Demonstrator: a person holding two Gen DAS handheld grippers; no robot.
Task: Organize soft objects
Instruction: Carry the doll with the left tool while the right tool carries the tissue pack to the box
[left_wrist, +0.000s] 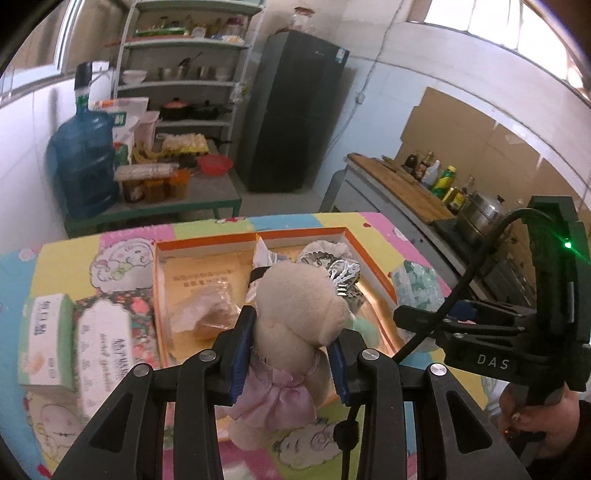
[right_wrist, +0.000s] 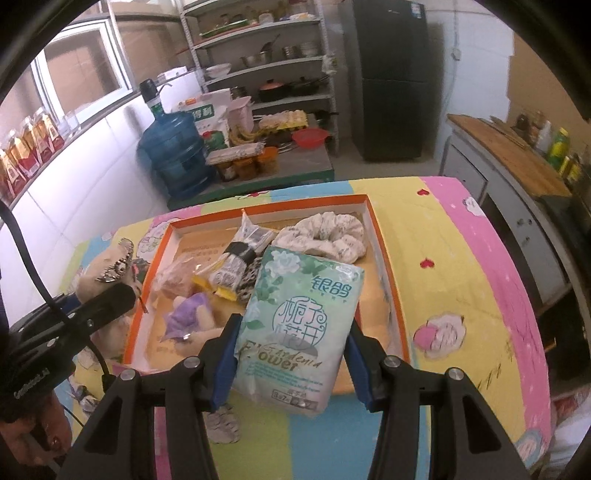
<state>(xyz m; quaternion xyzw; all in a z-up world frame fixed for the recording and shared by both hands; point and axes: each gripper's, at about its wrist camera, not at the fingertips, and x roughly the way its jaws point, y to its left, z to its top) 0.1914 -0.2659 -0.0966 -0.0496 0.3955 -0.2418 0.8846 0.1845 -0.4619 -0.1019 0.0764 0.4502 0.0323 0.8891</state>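
Note:
My left gripper (left_wrist: 291, 332) is shut on a beige plush doll (left_wrist: 299, 306) in a pink dress with a silver crown, held above the front edge of an orange-rimmed box (left_wrist: 207, 242). My right gripper (right_wrist: 291, 350) is shut on a pale green tissue pack (right_wrist: 299, 325), held above the same box (right_wrist: 388, 266). The box holds a white scrunchie (right_wrist: 325, 232), a wrapped black-and-white bundle (right_wrist: 236, 258), a clear bag (right_wrist: 177, 277) and a purple-dressed plush (right_wrist: 192, 314). The doll and left gripper (right_wrist: 74, 314) show at the left of the right wrist view.
The table wears a colourful cartoon cloth (right_wrist: 461, 258). Two tissue boxes (left_wrist: 48, 339) (left_wrist: 107, 339) lie left of the orange box. Behind stand a water jug (left_wrist: 85, 162), a low bench with jars, a shelf rack (left_wrist: 184, 74) and a black fridge (left_wrist: 291, 110). A counter with bottles (left_wrist: 436, 177) runs on the right.

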